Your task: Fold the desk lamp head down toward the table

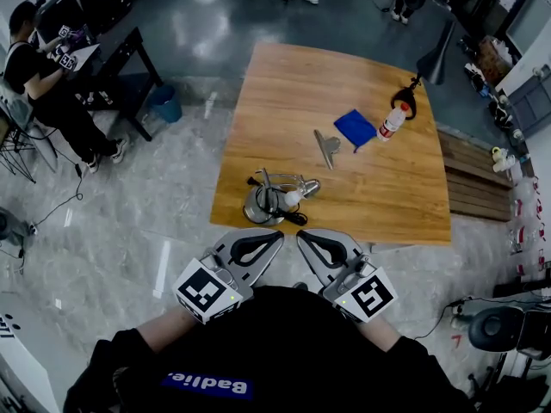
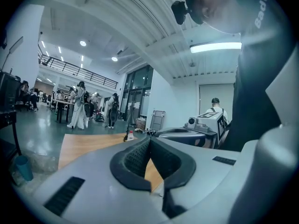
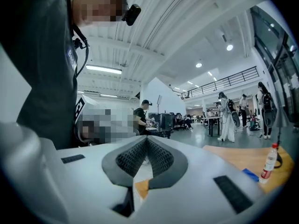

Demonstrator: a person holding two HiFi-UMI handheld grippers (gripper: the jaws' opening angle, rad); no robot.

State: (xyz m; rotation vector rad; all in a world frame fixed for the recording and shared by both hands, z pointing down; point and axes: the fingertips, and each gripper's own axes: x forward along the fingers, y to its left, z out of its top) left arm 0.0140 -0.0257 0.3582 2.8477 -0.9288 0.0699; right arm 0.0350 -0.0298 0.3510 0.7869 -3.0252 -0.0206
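A silver desk lamp (image 1: 275, 198) with a round base and a black cable lies folded low at the near edge of the wooden table (image 1: 344, 76). A black lamp with a cone shade (image 1: 436, 54) stands at the far right corner. My left gripper (image 1: 279, 236) and right gripper (image 1: 300, 235) hover side by side just off the near edge, close to my chest, tips almost meeting. Both are shut with nothing between the pads, as the left gripper (image 2: 150, 141) and right gripper (image 3: 147, 141) show in their own views. Neither touches a lamp.
A blue cloth (image 1: 355, 128), a white bottle with a red cap (image 1: 393, 120) and a grey clip-like tool (image 1: 326, 147) lie mid-table. A seated person (image 1: 43, 84) and a blue bin (image 1: 164, 103) are at the left. A wooden bench (image 1: 469, 175) runs along the right.
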